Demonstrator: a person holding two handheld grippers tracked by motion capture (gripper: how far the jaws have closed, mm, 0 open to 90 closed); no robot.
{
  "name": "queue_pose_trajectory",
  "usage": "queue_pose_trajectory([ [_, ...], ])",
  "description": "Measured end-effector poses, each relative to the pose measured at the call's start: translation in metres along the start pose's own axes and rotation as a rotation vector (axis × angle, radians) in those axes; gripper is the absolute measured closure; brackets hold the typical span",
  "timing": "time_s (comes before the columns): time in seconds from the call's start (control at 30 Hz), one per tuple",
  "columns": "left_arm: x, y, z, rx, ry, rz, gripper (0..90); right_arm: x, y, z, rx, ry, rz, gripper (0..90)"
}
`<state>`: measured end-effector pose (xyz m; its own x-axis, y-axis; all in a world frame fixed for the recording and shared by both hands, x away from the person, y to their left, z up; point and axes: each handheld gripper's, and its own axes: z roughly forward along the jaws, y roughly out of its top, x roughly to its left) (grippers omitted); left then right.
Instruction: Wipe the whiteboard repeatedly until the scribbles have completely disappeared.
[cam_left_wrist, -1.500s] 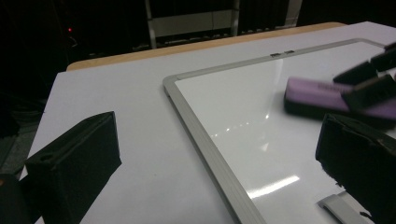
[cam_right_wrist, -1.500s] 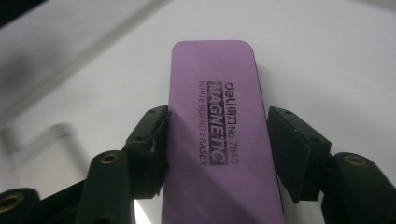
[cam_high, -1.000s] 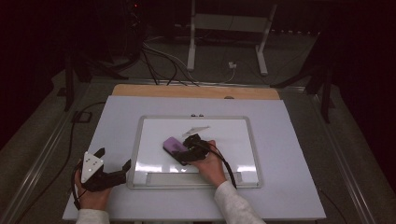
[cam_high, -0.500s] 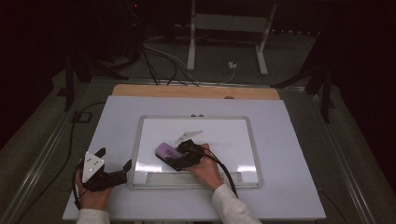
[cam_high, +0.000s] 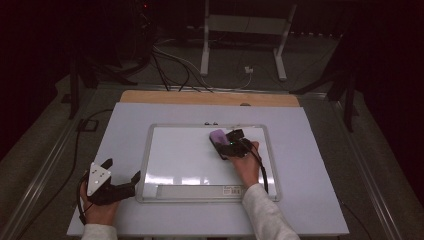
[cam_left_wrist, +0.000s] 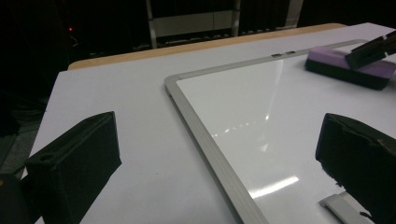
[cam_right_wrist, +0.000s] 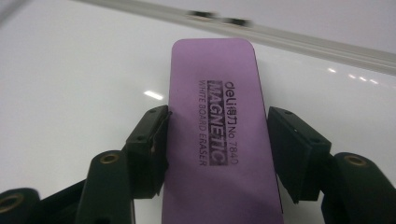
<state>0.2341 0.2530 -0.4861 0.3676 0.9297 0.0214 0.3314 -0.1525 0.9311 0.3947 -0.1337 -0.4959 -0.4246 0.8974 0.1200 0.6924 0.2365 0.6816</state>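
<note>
Glossy whiteboard (cam_high: 185, 155), brushed metal frame; matt purple eraser (cam_right_wrist: 219, 140).

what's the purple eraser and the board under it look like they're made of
purple eraser: looks like matte plastic or foam, with flat printed lettering and no shine. Board: glossy white surface that mirrors the lights; its frame looks like brushed silvery metal, probably aluminium.

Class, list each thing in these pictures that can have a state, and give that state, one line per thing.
Eraser: flat on the whiteboard, clamped by its long sides.
Whiteboard: flat on the table, surface wiped clean, no marks visible.
Right hand-held gripper: shut on the eraser.
Left hand-held gripper: open, holding nothing, beside the whiteboard's left edge.
</note>
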Motion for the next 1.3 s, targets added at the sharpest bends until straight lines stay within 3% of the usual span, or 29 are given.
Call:
queue_pose_trajectory([
  [0.1,0.000,0.000,0.001,0.001,-0.002,0.001,0.8,-0.012,-0.002,-0.005,0.002,-0.025,0.030,41.5],
  [0.23,-0.002,0.000,0.001,0.000,-0.003,0.002,0.8,-0.012,-0.004,-0.008,0.011,-0.042,0.011,41.5],
  [0.37,-0.002,0.001,0.001,0.000,-0.004,0.003,0.8,-0.001,-0.006,-0.008,0.019,-0.015,-0.028,41.5],
  [0.53,-0.001,0.000,0.001,0.000,-0.002,0.003,0.8,0.024,-0.010,-0.006,0.022,0.033,-0.098,41.5],
  [0.6,-0.001,0.000,0.000,-0.001,0.000,0.004,0.8,0.032,-0.012,-0.007,0.020,0.030,-0.127,41.4],
  [0.7,0.000,0.000,-0.001,-0.004,0.001,0.001,0.8,0.035,-0.017,-0.010,0.011,0.025,-0.131,41.5],
  [0.83,-0.001,0.000,-0.001,-0.005,0.000,0.003,0.8,0.031,-0.021,-0.015,0.010,0.002,-0.124,41.5],
  [1.1,0.000,0.000,0.000,-0.003,0.003,0.000,0.8,0.007,-0.029,-0.031,-0.001,-0.055,-0.087,41.5],
  [1.3,0.000,0.000,0.001,0.000,0.002,0.001,0.8,-0.005,-0.032,-0.048,-0.027,-0.097,-0.096,41.5],
])
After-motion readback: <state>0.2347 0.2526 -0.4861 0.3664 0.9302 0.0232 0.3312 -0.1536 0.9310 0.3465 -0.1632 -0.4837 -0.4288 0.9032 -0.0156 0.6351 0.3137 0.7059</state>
